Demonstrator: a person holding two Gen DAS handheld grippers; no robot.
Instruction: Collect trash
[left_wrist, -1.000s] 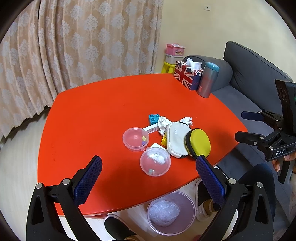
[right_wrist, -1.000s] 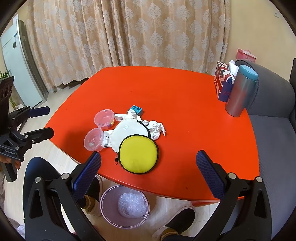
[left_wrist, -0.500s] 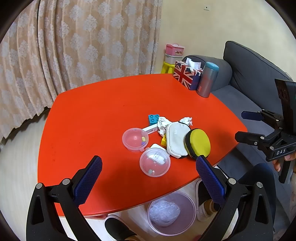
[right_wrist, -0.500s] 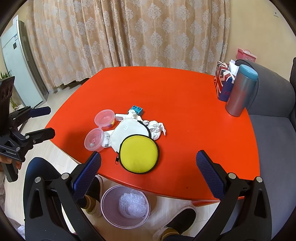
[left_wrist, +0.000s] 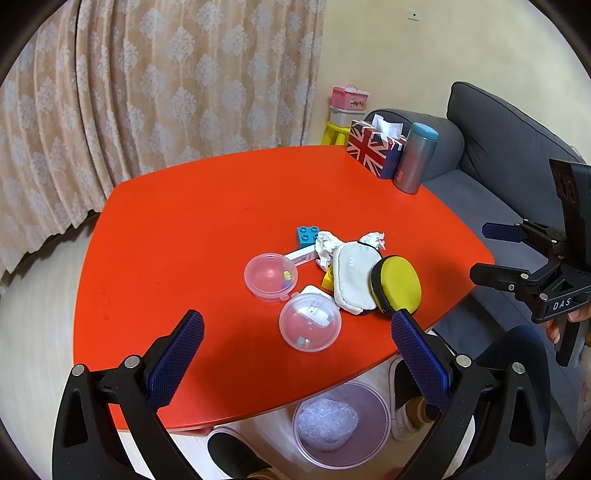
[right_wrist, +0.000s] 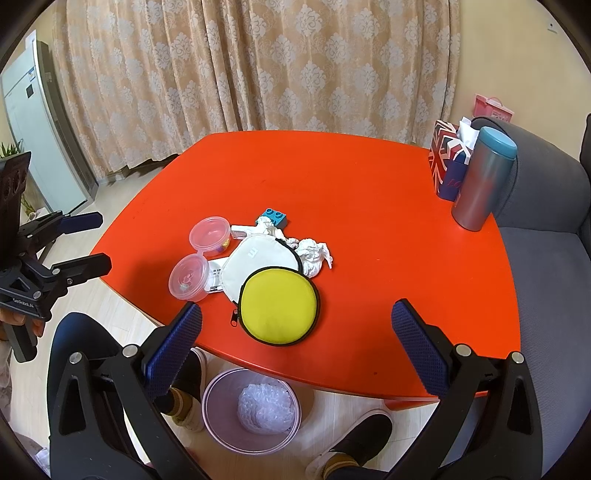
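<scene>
Since the earlier frames almost nothing has moved: both grippers are held where they were, short of the counter's near edge.

The left gripper (left_wrist: 295, 354) is seen with its fingers (left_wrist: 177, 354) spread wide and nothing between them; the right gripper (right_wrist: 295, 343) is likewise spread wide and empty. Each is held above the near edge of the red counter (left_wrist: 177, 229).

Just beyond the fingers, a cluster of items is found near the counter's front edge. A yellow round pouch (right_wrist: 279, 304) lies nearest, overlapping a white pouch (right_wrist: 258, 258). Two clear plastic tubs (right_wrist: 188, 277) stand to the left of the pouches. A blue toy brick (right_wrist: 275, 217) sits behind.

The trash is noted as crumpled white tissue (right_wrist: 314, 256), wrinkled and balled, touching the white pouch's far side; a second wad (left_wrist: 325, 245) lies partly under that pouch, beside the brick.

On the floor below the counter's edge, a pink-rimmed bin (right_wrist: 218, 432) with a crinkled clear liner is observed, between the person's shoes. At the far corner stand a flag-patterned tissue box (left_wrist: 373, 151) and a grey flask (left_wrist: 415, 162).
</scene>
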